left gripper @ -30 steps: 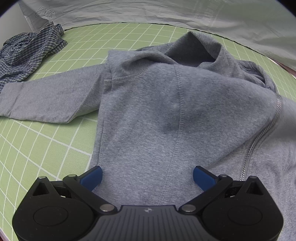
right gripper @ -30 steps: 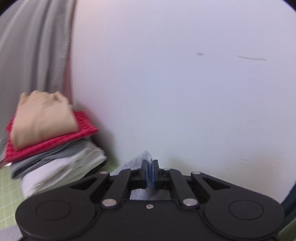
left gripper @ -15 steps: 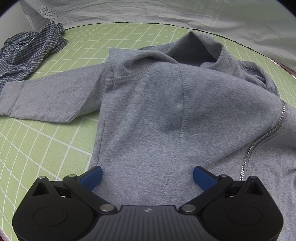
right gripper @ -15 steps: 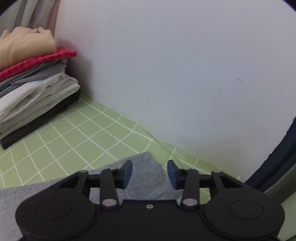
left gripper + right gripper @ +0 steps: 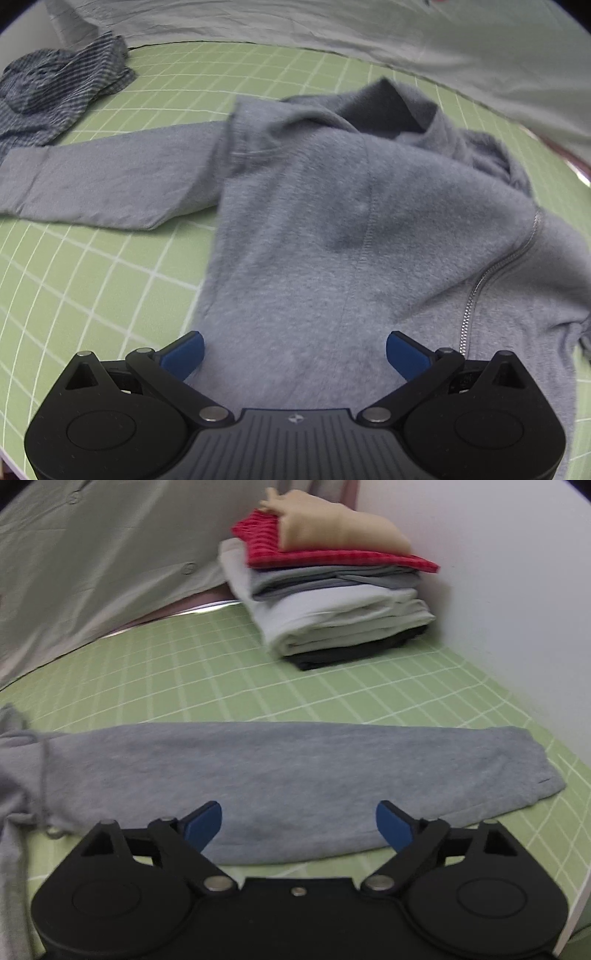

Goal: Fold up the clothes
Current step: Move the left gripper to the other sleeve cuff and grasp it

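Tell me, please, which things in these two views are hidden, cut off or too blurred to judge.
- Left wrist view: the grey hoodie hem is hidden behind the left gripper; its right side runs past the frame edge.
- Left wrist view: the checked shirt is cut by the left edge and blurred.
- Right wrist view: the folded stack is blurred, so the garment count is unclear.
- Right wrist view: the sleeve near edge is partly hidden behind the right gripper.

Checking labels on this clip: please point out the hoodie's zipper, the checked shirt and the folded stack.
zipper (image 5: 468,300): left wrist view, on the metal teeth.
checked shirt (image 5: 55,92): left wrist view, middle of the crumpled cloth.
folded stack (image 5: 332,605): right wrist view, white layers.
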### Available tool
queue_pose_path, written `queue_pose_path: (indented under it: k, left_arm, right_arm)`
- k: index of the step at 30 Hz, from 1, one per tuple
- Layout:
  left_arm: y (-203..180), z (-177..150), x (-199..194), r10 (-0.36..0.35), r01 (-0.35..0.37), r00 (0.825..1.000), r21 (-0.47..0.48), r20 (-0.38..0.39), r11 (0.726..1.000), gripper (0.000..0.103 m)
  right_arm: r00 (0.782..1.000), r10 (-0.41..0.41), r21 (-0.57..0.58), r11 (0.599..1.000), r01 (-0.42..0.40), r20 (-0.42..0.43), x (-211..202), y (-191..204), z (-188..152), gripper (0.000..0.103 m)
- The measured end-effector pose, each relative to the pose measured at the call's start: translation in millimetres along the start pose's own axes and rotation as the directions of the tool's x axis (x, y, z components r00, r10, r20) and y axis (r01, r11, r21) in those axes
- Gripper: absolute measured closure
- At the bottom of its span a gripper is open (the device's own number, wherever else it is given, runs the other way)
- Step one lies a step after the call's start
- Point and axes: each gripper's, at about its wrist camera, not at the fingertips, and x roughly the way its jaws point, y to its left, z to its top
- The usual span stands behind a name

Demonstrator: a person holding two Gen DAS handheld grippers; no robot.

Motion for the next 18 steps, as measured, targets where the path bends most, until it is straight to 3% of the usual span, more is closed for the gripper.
queue_pose_path:
  k: [3, 12, 18]
  left_arm:
    - [27, -11, -16, 0.023, -0.022, 0.999, -0.035, 0.023, 0.999, 0.0]
    - [118, -20, -38, 0.118, -0.113, 0.992, -0.117, 0.04, 0.987, 0.0]
    - [169, -6, -41, 0.116, -0.106, 0.991, -0.149, 0.062, 0.983, 0.0]
  right_arm:
    - [0.998, 0.064, -0.064, 0.996, -0.065, -0.009, -14, 26, -10, 0.0]
    - [0.984, 0.17, -0.167, 0.97, -0.178, -0.058, -47, 88, -44, 0.0]
    - [0.984, 0.159, -0.194, 0.966, -0.172, -0.079, -63, 129, -59, 0.0]
